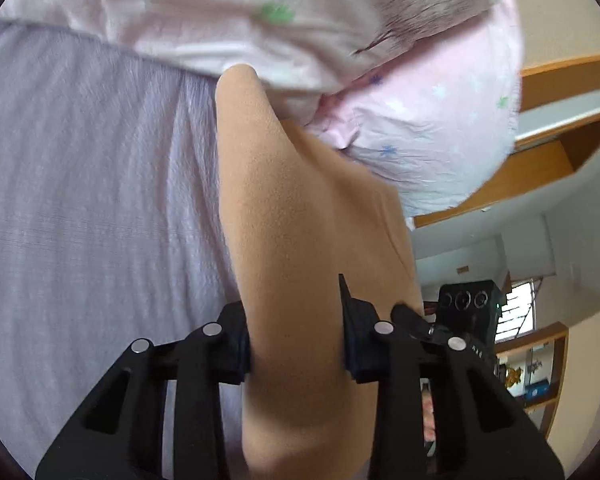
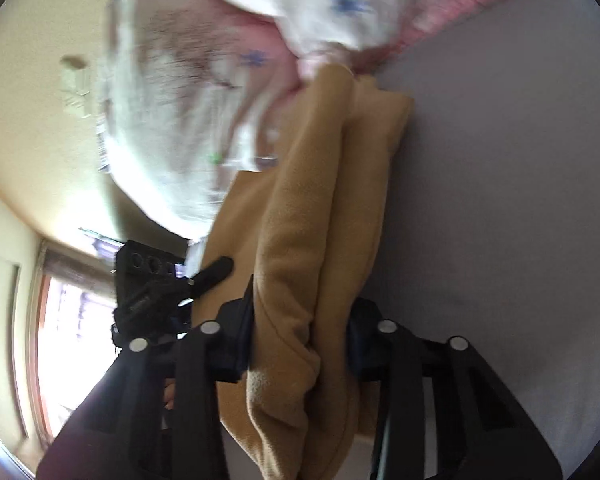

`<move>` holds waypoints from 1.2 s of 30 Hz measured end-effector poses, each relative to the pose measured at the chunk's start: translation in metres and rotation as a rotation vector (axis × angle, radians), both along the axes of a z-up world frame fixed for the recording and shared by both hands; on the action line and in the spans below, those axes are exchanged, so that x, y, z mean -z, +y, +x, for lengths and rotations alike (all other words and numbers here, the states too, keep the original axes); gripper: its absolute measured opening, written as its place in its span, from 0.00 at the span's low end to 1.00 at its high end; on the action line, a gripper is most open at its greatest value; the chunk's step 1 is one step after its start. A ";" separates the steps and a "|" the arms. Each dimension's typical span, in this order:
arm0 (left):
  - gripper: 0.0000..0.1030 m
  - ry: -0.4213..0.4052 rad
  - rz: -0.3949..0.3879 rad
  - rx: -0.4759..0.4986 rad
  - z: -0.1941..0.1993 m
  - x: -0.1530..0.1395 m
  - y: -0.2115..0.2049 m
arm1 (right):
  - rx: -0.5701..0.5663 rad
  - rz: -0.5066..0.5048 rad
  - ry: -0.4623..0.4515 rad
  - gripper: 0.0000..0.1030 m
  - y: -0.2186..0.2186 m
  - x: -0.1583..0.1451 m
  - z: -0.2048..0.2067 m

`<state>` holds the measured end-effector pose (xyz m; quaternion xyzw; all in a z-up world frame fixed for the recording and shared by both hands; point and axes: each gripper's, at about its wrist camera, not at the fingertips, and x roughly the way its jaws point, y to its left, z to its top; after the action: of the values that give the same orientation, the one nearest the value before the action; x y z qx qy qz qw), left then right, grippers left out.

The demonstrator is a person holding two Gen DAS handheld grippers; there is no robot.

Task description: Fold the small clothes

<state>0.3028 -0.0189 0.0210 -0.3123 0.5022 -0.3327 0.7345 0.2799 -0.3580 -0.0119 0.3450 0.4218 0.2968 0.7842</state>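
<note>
A tan fleece garment point(image 1: 292, 248) is held up off a lavender bed sheet point(image 1: 80, 200). My left gripper point(image 1: 296, 340) is shut on the tan garment, folds of it bunched between the jaws. My right gripper point(image 2: 300, 340) is shut on the same tan garment point(image 2: 312, 220), which hangs in thick folds. A pink and white printed cloth point(image 1: 420, 128) with small stars lies against the tan garment's far end; it also shows, blurred, in the right wrist view point(image 2: 188, 92). Each gripper's camera body appears in the other's view: the right gripper point(image 1: 468, 312), the left gripper point(image 2: 152, 284).
The lavender sheet point(image 2: 520, 200) covers the bed under both grippers. Wooden shelving point(image 1: 560, 120) and a bright window point(image 1: 516, 312) are at the right in the left wrist view. A window point(image 2: 68, 320) and cream wall are at the left in the right wrist view.
</note>
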 end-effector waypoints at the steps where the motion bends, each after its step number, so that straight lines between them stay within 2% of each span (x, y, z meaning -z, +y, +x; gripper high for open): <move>1: 0.34 -0.028 0.007 0.000 -0.005 -0.007 0.009 | -0.022 0.004 -0.030 0.33 0.010 -0.008 -0.002; 4: 0.37 -0.093 0.051 -0.022 -0.020 -0.024 0.038 | -0.064 -0.029 -0.060 0.34 0.038 -0.012 0.003; 7: 0.39 -0.096 0.199 -0.054 -0.024 -0.021 0.056 | -0.075 -0.214 0.032 0.47 0.065 0.003 0.017; 8: 0.39 -0.089 0.206 -0.052 -0.026 -0.020 0.061 | -0.053 -0.229 0.040 0.59 0.063 0.002 0.016; 9: 0.39 -0.102 0.200 -0.061 -0.033 -0.022 0.070 | -0.025 -0.235 0.018 0.60 0.060 -0.004 0.015; 11: 0.39 -0.190 0.239 -0.080 -0.052 -0.038 0.078 | 0.077 -0.288 -0.108 0.60 0.048 -0.032 0.002; 12: 0.39 -0.222 0.233 -0.070 -0.061 -0.044 0.077 | 0.110 -0.292 -0.198 0.60 0.045 -0.050 -0.005; 14: 0.39 -0.268 0.175 -0.011 -0.081 -0.054 0.070 | 0.066 -0.225 -0.241 0.61 0.050 -0.064 -0.006; 15: 0.45 -0.294 0.144 0.033 -0.092 -0.060 0.059 | 0.004 -0.172 -0.232 0.65 0.061 -0.066 -0.001; 17: 0.58 -0.333 0.129 0.105 -0.110 -0.062 0.038 | -0.079 -0.135 -0.185 0.76 0.081 -0.059 0.014; 19: 0.60 -0.342 0.192 0.159 -0.120 -0.054 0.010 | -0.090 -0.164 -0.107 0.77 0.106 -0.047 0.036; 20: 0.60 -0.334 0.243 0.167 -0.120 -0.046 0.001 | -0.059 -0.214 -0.055 0.76 0.109 -0.035 0.047; 21: 0.59 -0.316 0.308 0.167 -0.119 -0.037 -0.004 | -0.038 -0.234 -0.039 0.65 0.102 -0.029 0.046; 22: 0.59 -0.293 0.357 0.166 -0.118 -0.028 -0.008 | 0.003 -0.258 -0.025 0.59 0.097 -0.029 0.046; 23: 0.59 -0.282 0.368 0.163 -0.120 -0.024 -0.006 | 0.037 -0.293 -0.021 0.58 0.094 -0.035 0.039; 24: 0.59 -0.290 0.356 0.154 -0.126 -0.026 -0.001 | 0.066 -0.349 -0.032 0.74 0.093 -0.042 0.027; 25: 0.60 -0.303 0.353 0.146 -0.132 -0.029 0.004 | 0.095 -0.417 -0.074 0.82 0.094 -0.051 0.013; 26: 0.65 -0.321 0.362 0.130 -0.140 -0.033 0.010 | 0.109 -0.476 -0.157 0.90 0.097 -0.062 -0.012; 27: 0.81 -0.331 0.374 0.116 -0.145 -0.036 0.015 | 0.108 -0.511 -0.211 0.96 0.098 -0.068 -0.034; 29: 0.95 -0.362 0.443 0.055 -0.155 -0.040 0.021 | 0.107 -0.558 -0.258 0.98 0.095 -0.062 -0.061; 31: 0.95 -0.382 0.532 0.024 -0.165 -0.036 0.022 | 0.094 -0.607 -0.273 0.98 0.094 -0.049 -0.093; 34: 0.95 -0.353 0.559 0.026 -0.163 -0.023 0.020 | 0.097 -0.740 -0.243 0.98 0.107 -0.027 -0.117; 36: 0.95 -0.338 0.612 0.027 -0.162 -0.015 0.016 | 0.068 -0.773 -0.220 0.98 0.120 -0.011 -0.121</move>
<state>0.1406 -0.0031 0.0359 -0.0115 0.4543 -0.2235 0.8623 0.1594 -0.2378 -0.0008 0.0046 0.4042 0.1252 0.9061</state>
